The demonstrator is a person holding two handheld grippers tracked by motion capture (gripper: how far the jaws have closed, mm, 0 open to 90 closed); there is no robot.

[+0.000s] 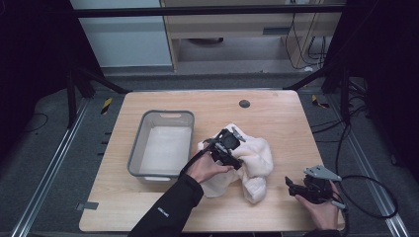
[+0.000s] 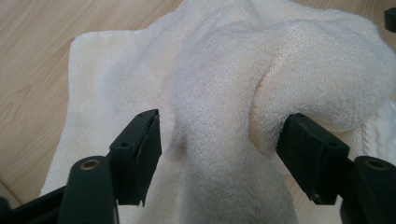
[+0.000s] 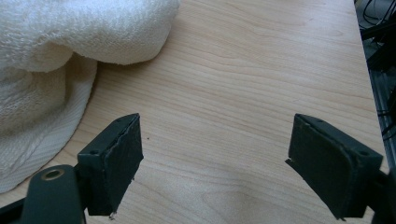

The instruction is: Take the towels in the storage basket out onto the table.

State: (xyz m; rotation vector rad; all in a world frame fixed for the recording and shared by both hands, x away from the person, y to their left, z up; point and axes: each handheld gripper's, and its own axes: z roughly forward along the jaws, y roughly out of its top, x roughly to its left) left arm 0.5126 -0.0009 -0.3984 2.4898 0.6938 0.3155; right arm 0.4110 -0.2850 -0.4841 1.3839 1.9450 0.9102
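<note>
High view alone shows grey bin (image 1: 161, 144) beside towel (image 1: 254, 163).

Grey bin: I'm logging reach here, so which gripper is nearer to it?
Left. The left gripper sits over the towel just beside the grey bin; the right gripper is beyond the towel, near the table's front-right corner.

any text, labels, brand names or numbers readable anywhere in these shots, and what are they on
None can be read.
Small pale mark on the dark sleeve in the high view: too small and blurred to read.
Towel, grey bin, wooden table, left gripper and right gripper: no lettering visible.
Yellow-and-black striped strips on the floor: hazard pattern, no words.
</note>
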